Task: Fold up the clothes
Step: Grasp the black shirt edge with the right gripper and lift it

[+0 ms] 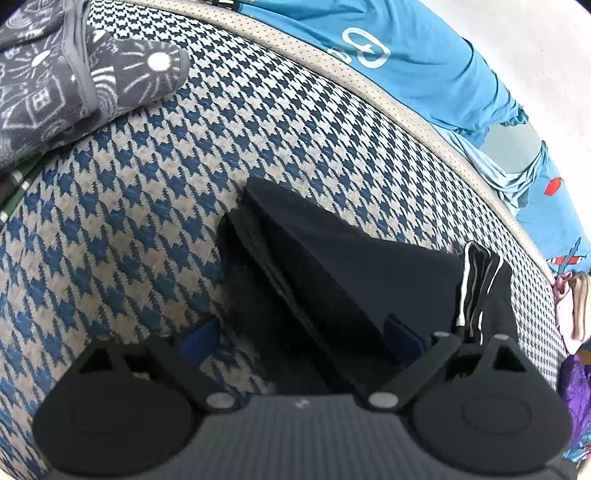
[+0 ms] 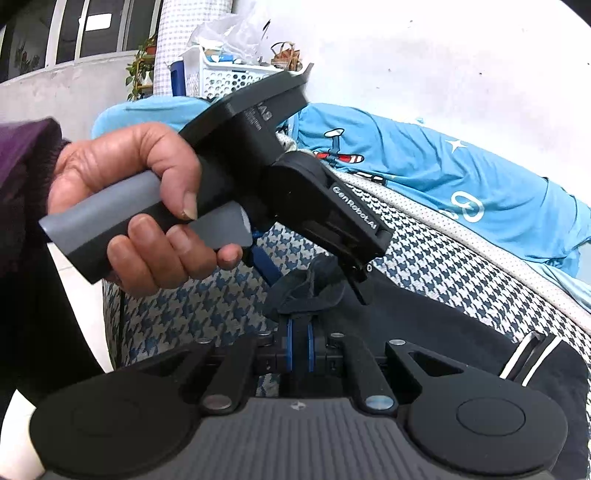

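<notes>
In the left wrist view the left gripper [image 1: 301, 339] points down at a houndstooth cushion [image 1: 147, 221], its blue-padded fingers [image 1: 201, 338] spread wide apart. A folded black garment [image 1: 332, 258] lies on the cushion and runs in between the fingers, but neither pad presses on it. White stripes [image 1: 476, 291] show along the garment's right end. Farther off, at the upper left, a grey patterned cloth [image 1: 55, 85] rests on the cushion's edge. Beyond the cushion's beige piping, a blue printed fabric [image 1: 424, 62] lies along the far side.

In the right wrist view the right gripper [image 2: 300, 350] has its blue pads pressed together, pinching a bunched fold of the same black garment [image 2: 310, 288]. The rest of the garment spreads to the right over the cushion [image 2: 443, 258], its white stripes [image 2: 532, 354] near the lower right. Just above the pinched fold, a hand [image 2: 147, 206] with a purple sleeve [image 2: 22, 147] grips the grey handle of the left gripper [image 2: 360, 275], which hangs over the garment. Behind it lies the blue fabric [image 2: 461, 177], and farther back a white basket [image 2: 229, 74], a potted plant [image 2: 140, 70] and a window [image 2: 74, 33] stand against a white wall.
</notes>
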`<state>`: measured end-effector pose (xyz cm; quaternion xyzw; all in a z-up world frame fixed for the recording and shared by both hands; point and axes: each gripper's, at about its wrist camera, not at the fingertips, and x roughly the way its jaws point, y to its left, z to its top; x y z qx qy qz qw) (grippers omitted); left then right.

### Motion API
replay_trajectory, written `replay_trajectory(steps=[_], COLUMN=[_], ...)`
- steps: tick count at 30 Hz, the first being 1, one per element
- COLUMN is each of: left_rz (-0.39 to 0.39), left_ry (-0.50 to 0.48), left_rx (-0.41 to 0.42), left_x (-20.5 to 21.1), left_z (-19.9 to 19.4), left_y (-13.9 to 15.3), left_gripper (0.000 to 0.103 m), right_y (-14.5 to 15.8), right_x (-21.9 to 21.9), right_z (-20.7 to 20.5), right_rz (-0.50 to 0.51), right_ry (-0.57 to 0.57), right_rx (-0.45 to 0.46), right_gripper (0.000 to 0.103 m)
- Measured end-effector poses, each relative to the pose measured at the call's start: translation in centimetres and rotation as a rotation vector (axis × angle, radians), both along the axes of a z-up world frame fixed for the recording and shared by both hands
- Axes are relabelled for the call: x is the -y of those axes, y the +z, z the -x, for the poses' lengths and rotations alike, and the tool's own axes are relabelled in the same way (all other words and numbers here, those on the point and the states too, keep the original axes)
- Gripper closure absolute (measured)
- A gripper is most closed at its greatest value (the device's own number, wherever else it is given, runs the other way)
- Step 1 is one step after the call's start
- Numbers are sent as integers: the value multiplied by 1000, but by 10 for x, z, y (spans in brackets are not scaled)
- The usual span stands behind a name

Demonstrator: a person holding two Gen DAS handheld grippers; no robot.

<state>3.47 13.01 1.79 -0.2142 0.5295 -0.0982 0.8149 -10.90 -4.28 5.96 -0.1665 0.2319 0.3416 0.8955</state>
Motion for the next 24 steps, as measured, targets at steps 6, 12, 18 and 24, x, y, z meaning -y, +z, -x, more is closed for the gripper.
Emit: replay_trajectory(steps=[6,12,18,24], left_rz=[26,64,24,18], left_ry=[13,42,66,84], left_rx=[12,7,10,4], left_x=[7,10,11,11], left_z=[-12,-18,-14,-12], left_y=[-5,-10,-11,-9], left_gripper=[15,74,86,86], right_y=[5,-5,-18,-28], right_x=[7,8,4,-1], right_z=[-2,-5,-4,-3], right_rz=[-42,-26,20,64], right_ry=[-13,-9,2,10], right_rx=[-25,-66,-68,-69], right_gripper=[95,95,92,77])
